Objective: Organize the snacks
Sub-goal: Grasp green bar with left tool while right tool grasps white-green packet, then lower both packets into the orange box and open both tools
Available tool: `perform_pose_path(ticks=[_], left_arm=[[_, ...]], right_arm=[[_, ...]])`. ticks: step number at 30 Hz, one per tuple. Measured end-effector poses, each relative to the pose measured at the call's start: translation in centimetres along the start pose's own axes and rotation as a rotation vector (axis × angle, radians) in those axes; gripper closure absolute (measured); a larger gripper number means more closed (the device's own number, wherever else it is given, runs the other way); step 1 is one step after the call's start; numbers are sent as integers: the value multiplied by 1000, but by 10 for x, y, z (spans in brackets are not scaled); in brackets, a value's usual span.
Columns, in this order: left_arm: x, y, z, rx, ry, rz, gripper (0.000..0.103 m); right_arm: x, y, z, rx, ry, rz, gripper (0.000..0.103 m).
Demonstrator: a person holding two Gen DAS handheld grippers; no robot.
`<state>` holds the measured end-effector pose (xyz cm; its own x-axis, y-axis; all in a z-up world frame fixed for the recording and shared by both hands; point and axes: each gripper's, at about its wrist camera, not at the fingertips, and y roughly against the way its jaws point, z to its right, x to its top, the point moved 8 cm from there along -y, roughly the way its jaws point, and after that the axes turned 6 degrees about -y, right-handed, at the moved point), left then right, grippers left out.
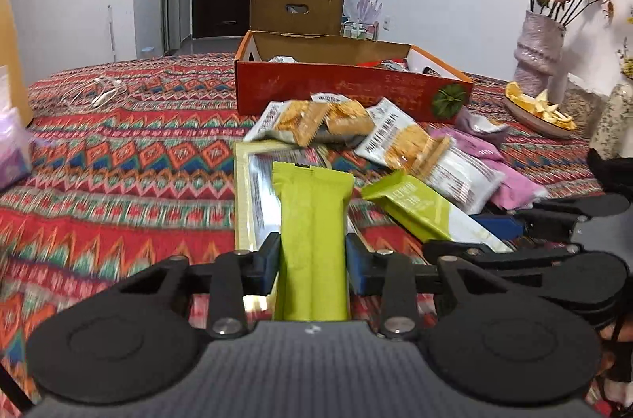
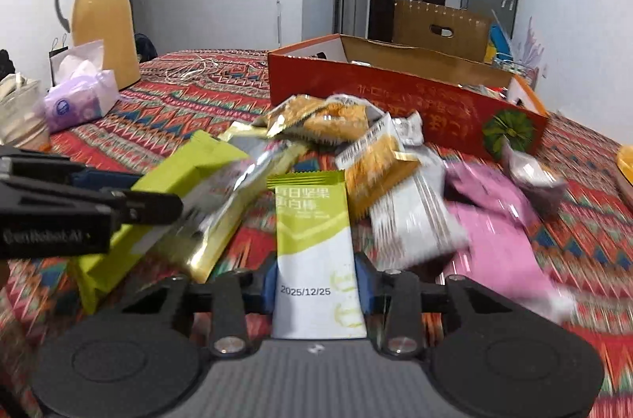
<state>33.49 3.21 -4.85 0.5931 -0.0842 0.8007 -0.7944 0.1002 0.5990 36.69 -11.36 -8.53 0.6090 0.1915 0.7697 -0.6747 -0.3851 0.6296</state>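
1. Between the blue pads of the left gripper (image 1: 311, 261) sits a plain green snack bar (image 1: 312, 240). Both pads press its long edges. Its long axis runs straight away from the camera, and its crimped far end points toward the red box (image 1: 340, 87).
2. The right gripper (image 2: 316, 283) clamps a green-and-white bar (image 2: 314, 244) the same way: pads on both long edges, long axis along the fingers, green printed end pointing away, the white end with a printed date nearest the camera.
3. Under the left-held bar lies a flat gold-edged packet (image 1: 253, 188) on the patterned cloth (image 1: 118, 180).
4. Farther out is a loose heap: orange-and-white cracker packs (image 1: 316, 123) and pink packets (image 1: 510, 180), lying at mixed angles. Blur hides their print.
5. Beyond the heap stands the red box, open at the top, long side facing the cameras, with some wrappers inside.
6. At the far table edges: a yellow jug (image 2: 105, 22) and tissue pack (image 2: 79, 99) in the right wrist view; a vase of dried flowers (image 1: 540, 50) and a dish of peel (image 1: 538, 109) in the left.
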Motion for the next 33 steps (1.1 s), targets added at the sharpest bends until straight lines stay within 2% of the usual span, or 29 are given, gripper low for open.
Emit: perform_pose_path(ticks=[6,12,22,24,28,33], left_arm=[[-19,45,20,-16,16,20,68],[-15,68,35,-9,-6,59,69],[-2,68,40,5,-19,73,69],[13,63,35,7,-17,91,69],[67,46,26,-34,-19,154,69],[143,0,12,-81,6,177,69]], right_arm=[[-41,63,3,-20,-64,23,66],[-56,107,13,-47,-105,80,67],[-53,114,24,-42,-134,119,67],[-46,112,28,-27,-146,125,67],[-17,100,39,74,-199,127,67],[50,80,59,114,-184,190,67]])
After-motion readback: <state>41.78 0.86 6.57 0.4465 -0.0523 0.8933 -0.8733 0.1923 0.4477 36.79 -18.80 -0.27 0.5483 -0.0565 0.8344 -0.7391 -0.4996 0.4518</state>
